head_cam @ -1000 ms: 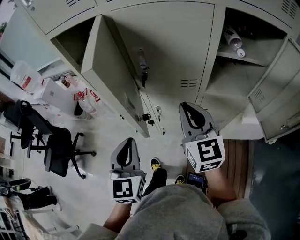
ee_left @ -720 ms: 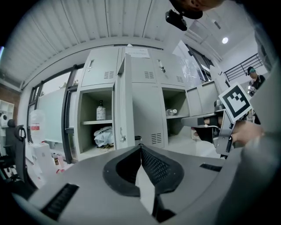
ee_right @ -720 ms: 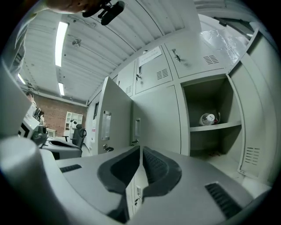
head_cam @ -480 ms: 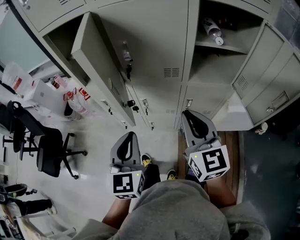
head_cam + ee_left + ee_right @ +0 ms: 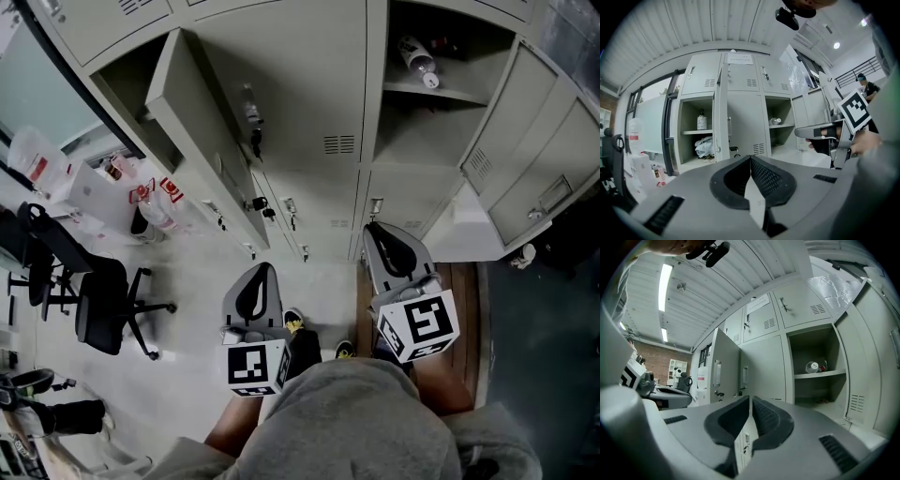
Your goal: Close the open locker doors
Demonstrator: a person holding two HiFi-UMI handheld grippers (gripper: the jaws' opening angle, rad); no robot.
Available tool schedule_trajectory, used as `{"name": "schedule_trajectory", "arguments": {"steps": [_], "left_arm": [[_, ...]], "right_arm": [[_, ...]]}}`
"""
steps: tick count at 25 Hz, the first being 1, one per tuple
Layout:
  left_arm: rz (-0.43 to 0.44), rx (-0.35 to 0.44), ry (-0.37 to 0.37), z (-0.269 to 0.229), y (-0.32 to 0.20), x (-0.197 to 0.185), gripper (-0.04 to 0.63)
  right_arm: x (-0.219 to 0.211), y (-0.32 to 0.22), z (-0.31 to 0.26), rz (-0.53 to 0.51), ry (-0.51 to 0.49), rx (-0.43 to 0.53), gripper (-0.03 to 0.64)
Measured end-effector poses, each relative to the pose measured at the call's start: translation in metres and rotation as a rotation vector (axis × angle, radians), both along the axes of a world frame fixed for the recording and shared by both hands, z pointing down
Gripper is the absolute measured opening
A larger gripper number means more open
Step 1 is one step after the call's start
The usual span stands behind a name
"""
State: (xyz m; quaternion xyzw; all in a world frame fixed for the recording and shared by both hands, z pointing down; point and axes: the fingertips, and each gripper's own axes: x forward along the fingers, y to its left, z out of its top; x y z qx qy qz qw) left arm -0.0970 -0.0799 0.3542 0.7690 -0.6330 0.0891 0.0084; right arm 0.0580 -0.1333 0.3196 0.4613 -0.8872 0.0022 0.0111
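A bank of grey lockers (image 5: 309,103) fills the top of the head view. One door (image 5: 202,141) stands open at the left, edge-on in the left gripper view as door (image 5: 720,117). At the right another door (image 5: 525,141) hangs open beside a shelf with a bottle (image 5: 417,61). My left gripper (image 5: 262,272) and right gripper (image 5: 373,230) are held low in front of the lockers, apart from both doors. Both are shut with nothing between the jaws, as the left gripper (image 5: 750,158) and right gripper (image 5: 750,399) show.
A black office chair (image 5: 103,300) and plastic bags (image 5: 155,202) stand on the floor at the left. Keys (image 5: 262,208) hang from lower locker doors. The left compartment holds a bottle (image 5: 701,121) and a bag (image 5: 705,146). A wooden strip (image 5: 469,291) runs under the right lockers.
Over the past second the head view has shifted, so the lockers sit further left in the picture. Both grippers stay shut and keep about the same place.
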Motion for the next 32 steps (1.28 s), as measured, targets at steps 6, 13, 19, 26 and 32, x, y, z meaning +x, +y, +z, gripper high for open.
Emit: {"name": "schedule_trajectory", "arguments": {"steps": [6,13,19,26,32], "left_arm": [[-0.003,0.004,-0.001,-0.002,0.001,0.002,0.011],[-0.008,-0.001,-0.004,-0.002,0.000,0.001,0.011],[-0.003,-0.002,-0.005,0.000,-0.003,0.004,0.011],[0.013,-0.003,-0.003,0.001,-0.008,0.010,0.011],[0.031,-0.001,-0.004,0.001,-0.014,0.019,0.011]], "right_arm": [[0.000,0.001,0.000,-0.011,0.001,0.001,0.041],[-0.001,-0.001,-0.002,-0.019,-0.001,0.004,0.041],[0.004,-0.002,0.000,-0.012,0.003,0.001,0.041],[0.012,-0.003,0.001,0.008,0.011,0.000,0.041],[0.024,-0.002,0.003,0.020,0.012,-0.002,0.041]]}}
